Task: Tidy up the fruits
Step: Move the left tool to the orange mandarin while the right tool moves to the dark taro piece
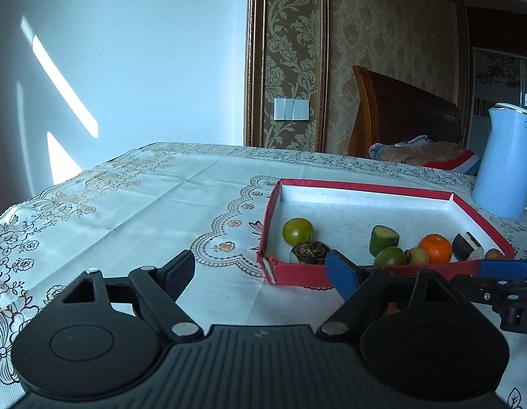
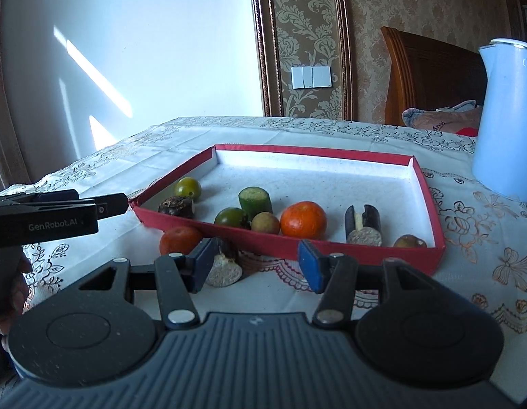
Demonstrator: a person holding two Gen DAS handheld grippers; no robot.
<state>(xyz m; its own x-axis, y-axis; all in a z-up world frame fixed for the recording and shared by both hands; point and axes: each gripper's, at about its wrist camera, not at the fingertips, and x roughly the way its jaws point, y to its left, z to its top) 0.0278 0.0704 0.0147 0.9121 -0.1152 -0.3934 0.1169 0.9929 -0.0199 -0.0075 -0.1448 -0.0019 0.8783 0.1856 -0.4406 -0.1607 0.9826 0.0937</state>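
**Two pieces left outside the tray's near wall**

Right wrist view shows the red tray (image 2: 331, 243) on the tablecloth (image 2: 467, 211), already carrying two green fruits, a cut green piece, an orange (image 2: 303, 220), a small brown fruit and several dark cut pieces. Outside its near wall lie a second orange (image 2: 180, 240) and a dark cut piece with a pale face (image 2: 224, 267). The right gripper (image 2: 256, 267) stands with its jaws apart; the left pad (image 2: 203, 267) sits just beside, perhaps touching, that cut piece, and nothing is clamped. The left gripper (image 1: 263, 272) hangs near the tray's near left corner, jaws wide apart and empty.

My judgement: the cut piece sits off to one side of the opening, so closing now could nudge it away or pinch only its edge. The loose orange just beside it may roll toward the tablecloth's near edge if bumped. Lifting low could catch the tray wall and shift the tray.
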